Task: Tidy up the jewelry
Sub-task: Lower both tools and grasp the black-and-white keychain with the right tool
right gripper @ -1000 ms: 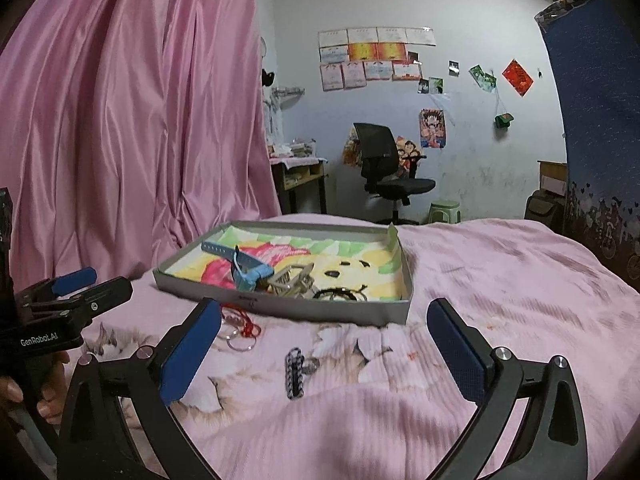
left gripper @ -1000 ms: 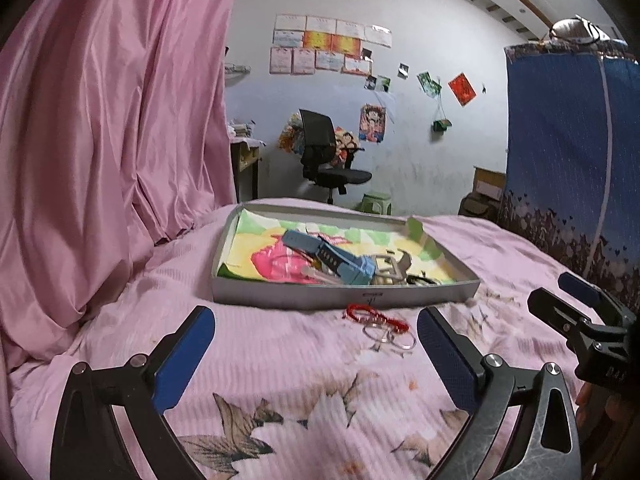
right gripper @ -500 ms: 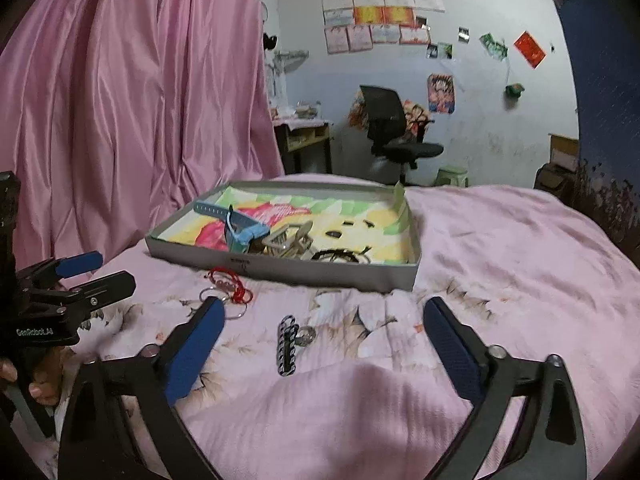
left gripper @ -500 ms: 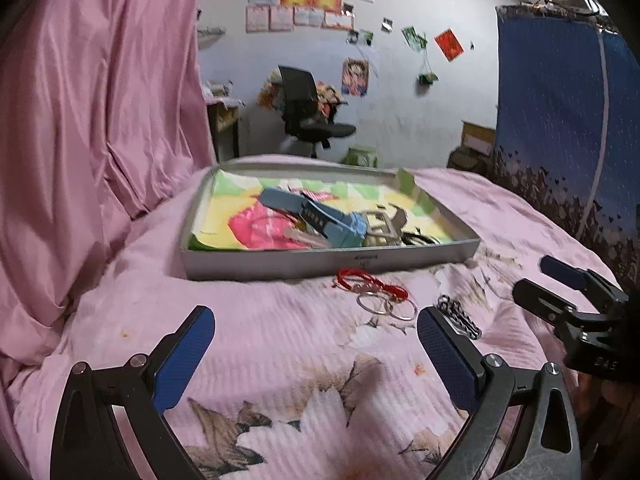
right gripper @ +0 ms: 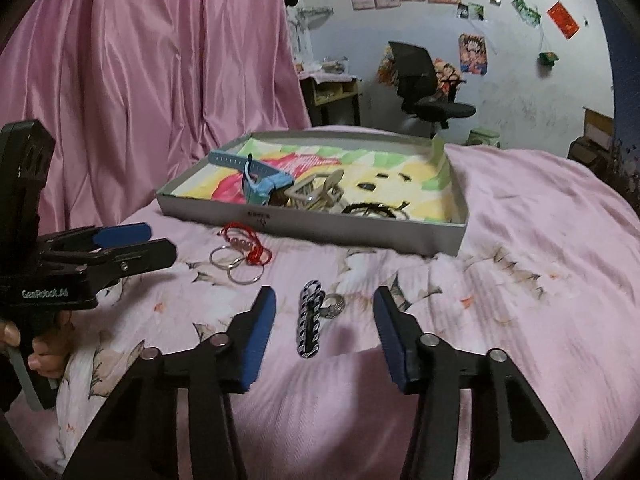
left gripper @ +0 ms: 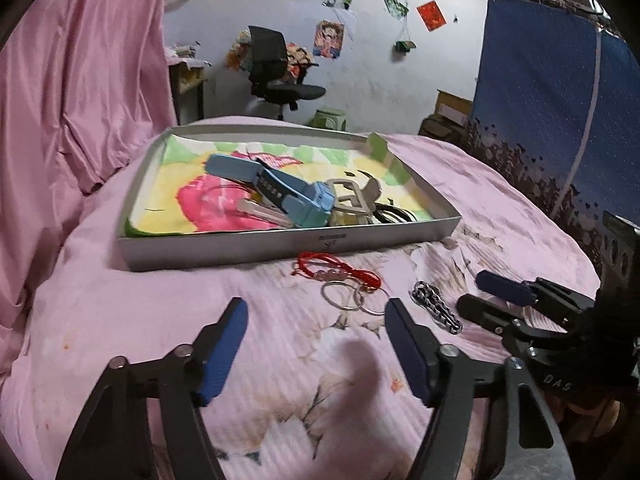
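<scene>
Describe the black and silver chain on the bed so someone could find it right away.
Start at the grey tray on the pink bedspread. In front of its near wall lie a red cord and two rings; the chain lies nearer still, beside a chunky ring. It alone is a straight, black-and-silver linked strip.

1. A shallow grey tray with a bright cartoon lining lies on the pink bedspread, holding a blue watch, a silver piece and black bands.
2. A red cord bracelet lies just before the tray.
3. Two silver hoops touch the cord.
4. A black-and-silver chain bracelet lies stretched out, with what may be a ring beside it.
</scene>
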### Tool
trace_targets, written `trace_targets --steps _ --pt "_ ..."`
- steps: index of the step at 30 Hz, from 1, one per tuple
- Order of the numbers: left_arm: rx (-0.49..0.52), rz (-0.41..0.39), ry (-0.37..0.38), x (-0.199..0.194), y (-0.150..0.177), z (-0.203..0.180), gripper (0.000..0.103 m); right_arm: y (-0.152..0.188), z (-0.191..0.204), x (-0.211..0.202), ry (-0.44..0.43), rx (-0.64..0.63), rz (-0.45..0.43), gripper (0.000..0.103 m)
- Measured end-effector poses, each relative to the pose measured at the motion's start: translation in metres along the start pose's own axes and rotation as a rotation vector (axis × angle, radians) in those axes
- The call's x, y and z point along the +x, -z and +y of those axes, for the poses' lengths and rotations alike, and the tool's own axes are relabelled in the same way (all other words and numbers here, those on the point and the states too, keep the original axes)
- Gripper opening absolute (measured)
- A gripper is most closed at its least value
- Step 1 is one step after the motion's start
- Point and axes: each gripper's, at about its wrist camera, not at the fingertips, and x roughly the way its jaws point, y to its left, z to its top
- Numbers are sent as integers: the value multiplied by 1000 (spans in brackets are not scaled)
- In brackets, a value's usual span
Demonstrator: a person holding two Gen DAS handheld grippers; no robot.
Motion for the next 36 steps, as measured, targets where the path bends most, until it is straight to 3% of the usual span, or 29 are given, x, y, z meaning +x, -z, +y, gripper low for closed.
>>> trace_targets --steps 4,10,14,23,32,34,36 --pt "-9 30 31 9 -6 0 48 4 2 6 -17 1 27 34" --pt "-18 65 68 22 -12 -2 35 9 0 15 -47 23 64 27" --pt "3 120 65 34 -13 -7 30 10 0 18 -57 30 76 22" --pt "-23 197 69 53 -13 -2 28 11 4 27 -66 19 104 21" --pt "-19 200 67 59 -11 -3 26 12 5 33 -61 21 123 21" --pt "-32 193 61 58 -10 -1 10 12 5 33 -57 20 125 21" --pt "-57 188 78 58 -9 3 8 12 6 34 -55 19 125 20"
